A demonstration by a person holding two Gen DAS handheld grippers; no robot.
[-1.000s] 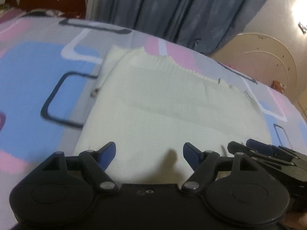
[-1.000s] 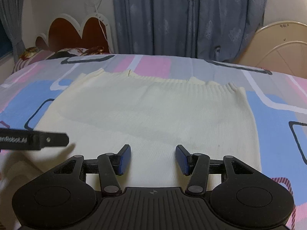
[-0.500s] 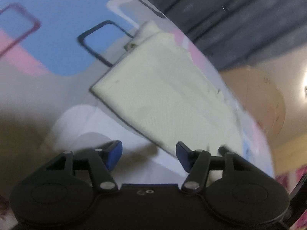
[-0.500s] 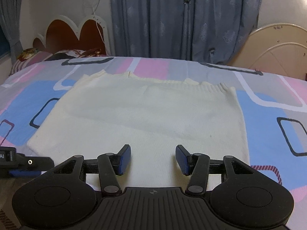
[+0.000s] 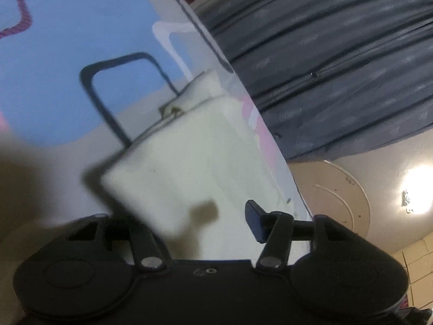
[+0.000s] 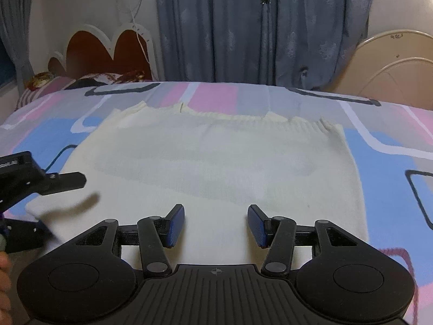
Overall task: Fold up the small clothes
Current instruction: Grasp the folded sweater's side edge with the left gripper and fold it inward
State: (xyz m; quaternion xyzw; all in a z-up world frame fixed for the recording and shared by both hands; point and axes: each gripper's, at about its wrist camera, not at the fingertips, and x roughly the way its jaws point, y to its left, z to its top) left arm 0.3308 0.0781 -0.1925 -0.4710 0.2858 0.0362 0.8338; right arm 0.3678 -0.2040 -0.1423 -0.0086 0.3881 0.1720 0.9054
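Note:
A cream knit garment lies flat on the patterned bedspread, ribbed edge at the far side. My right gripper hovers open over its near edge, with nothing pinched. My left gripper is rolled onto its side at the garment's near left corner, and its jaws are closing. That corner lies over one finger and hides it; the other finger stands clear of the cloth. The right wrist view shows the left gripper straddling that corner, one finger above it and one below.
Blue-grey curtains hang behind the bed. A scalloped headboard and pillows are at the far left, a beige rounded board at the far right. A person's hand shows at the left edge.
The left gripper has dropped and rolled sideways to the garment's near left corner, its jaws narrowing around it. The right gripper has stayed open over the near edge.

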